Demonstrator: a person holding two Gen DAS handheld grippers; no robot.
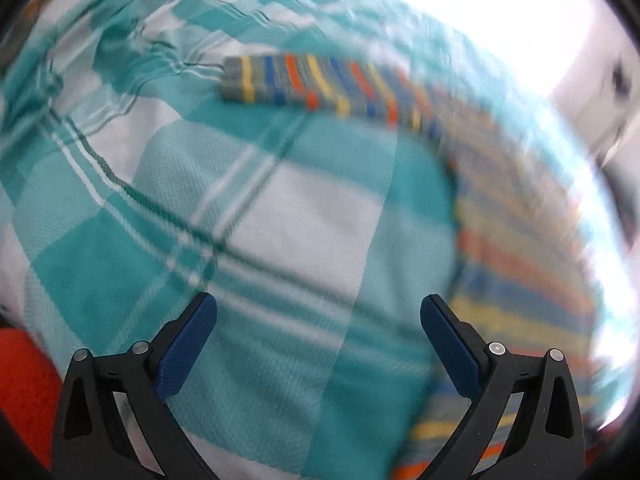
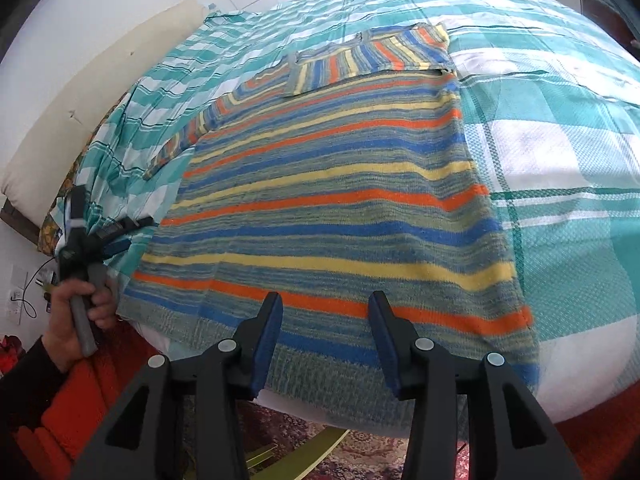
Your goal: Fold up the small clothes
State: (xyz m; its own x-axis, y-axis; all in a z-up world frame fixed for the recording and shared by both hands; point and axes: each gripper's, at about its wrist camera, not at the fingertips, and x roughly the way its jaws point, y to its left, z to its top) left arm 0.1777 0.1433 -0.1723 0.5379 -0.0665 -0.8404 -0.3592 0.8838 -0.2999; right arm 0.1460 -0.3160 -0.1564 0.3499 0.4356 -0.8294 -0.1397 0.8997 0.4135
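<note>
Sweater (image 2: 332,200) lay flat on the plaid bedspread (image 2: 560,168) straight ahead of the right gripper (image 2: 326,340), long axis running away from it, hem nearest, neckline far. One sleeve (image 2: 184,136) stretched out to the gripper's left. Right gripper jaws apart over the hem, holding nothing. Left gripper (image 1: 318,344) wide apart, empty, sweater (image 1: 516,240) on its right, blurred.

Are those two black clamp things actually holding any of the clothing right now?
No. The left gripper is open above the teal checked bedspread; the right gripper is open over the striped knitted sweater hem.
</note>
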